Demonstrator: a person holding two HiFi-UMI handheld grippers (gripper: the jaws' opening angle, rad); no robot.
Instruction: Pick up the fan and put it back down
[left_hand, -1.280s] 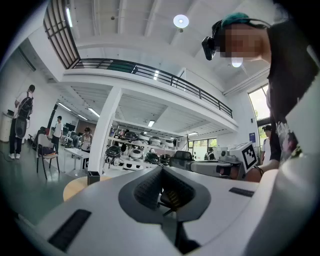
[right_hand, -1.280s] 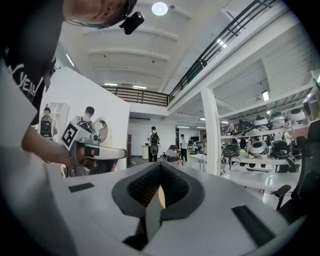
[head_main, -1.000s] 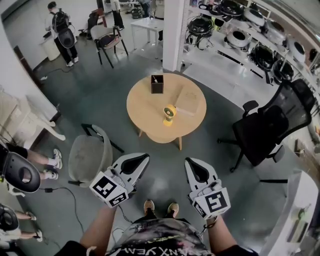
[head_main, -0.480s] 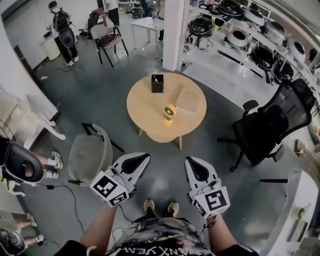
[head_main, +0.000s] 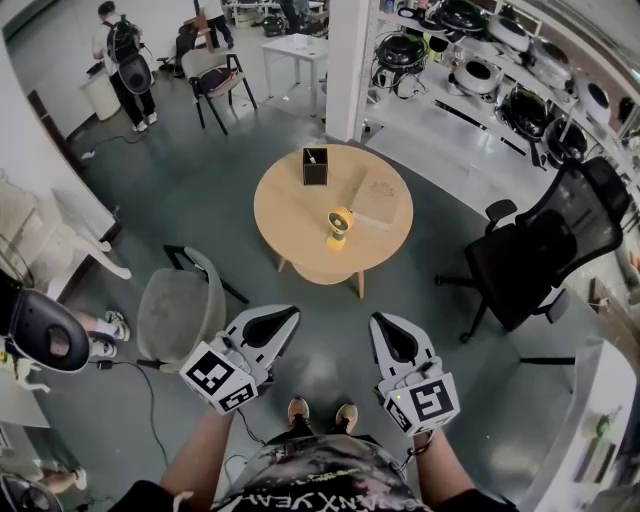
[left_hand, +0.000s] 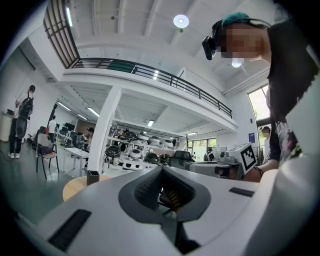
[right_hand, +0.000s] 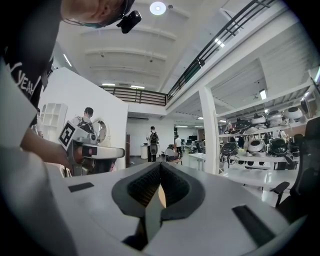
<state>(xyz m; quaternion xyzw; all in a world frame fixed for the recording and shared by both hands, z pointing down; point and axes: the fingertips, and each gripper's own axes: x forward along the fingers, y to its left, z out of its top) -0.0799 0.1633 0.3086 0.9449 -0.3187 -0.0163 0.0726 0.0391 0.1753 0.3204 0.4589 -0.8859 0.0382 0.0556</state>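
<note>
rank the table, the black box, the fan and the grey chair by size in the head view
1. table
2. grey chair, though it is nearer the camera
3. fan and black box: about alike, can't rank them

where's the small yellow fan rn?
Head view, centre: the small yellow fan stands on the round wooden table, toward its near edge, just left of a flat tan board and in front of a black square holder.

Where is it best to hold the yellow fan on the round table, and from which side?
Probably the stand under the round head of the fan, with the jaws coming level from the near edge of the table: it stands upright close to that edge, and the head looks wider.
</note>
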